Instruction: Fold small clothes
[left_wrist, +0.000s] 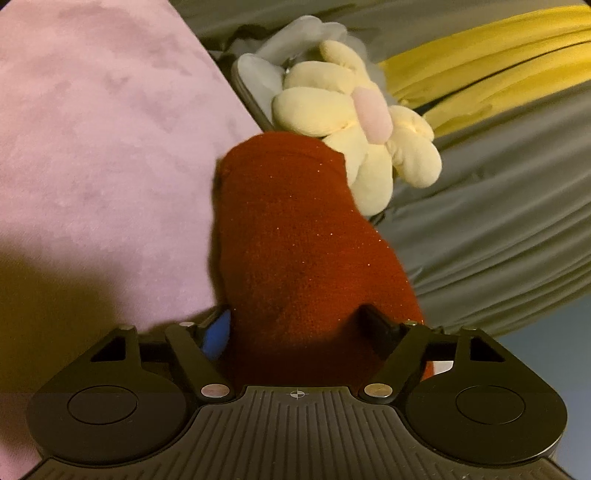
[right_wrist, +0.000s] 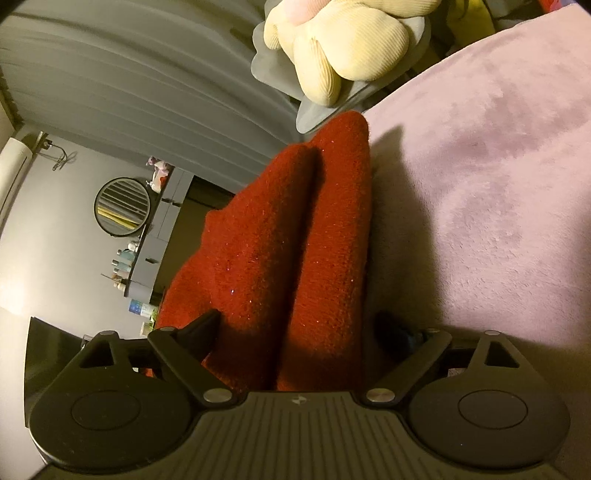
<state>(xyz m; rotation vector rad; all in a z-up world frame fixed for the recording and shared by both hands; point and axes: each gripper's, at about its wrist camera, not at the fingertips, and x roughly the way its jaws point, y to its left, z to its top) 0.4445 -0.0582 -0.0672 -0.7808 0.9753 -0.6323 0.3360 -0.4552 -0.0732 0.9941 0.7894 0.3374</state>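
Observation:
A dark red knitted garment with glitter specks (left_wrist: 295, 236) hangs bunched between the fingers of my left gripper (left_wrist: 299, 328), which is shut on it above the pink fleece surface (left_wrist: 92, 129). The same red garment (right_wrist: 295, 236) shows in the right wrist view, folded into two lobes, and my right gripper (right_wrist: 299, 332) is shut on its near end. The fingertips of both grippers are mostly hidden by the fabric.
A cream plush flower with a pink centre (left_wrist: 354, 122) lies on a grey pad just beyond the garment, and also shows in the right wrist view (right_wrist: 340, 48). Grey curtains (left_wrist: 498, 221), yellow fabric (left_wrist: 498, 62), a round mirror (right_wrist: 122, 206) and a dresser with bottles (right_wrist: 147, 254) stand behind.

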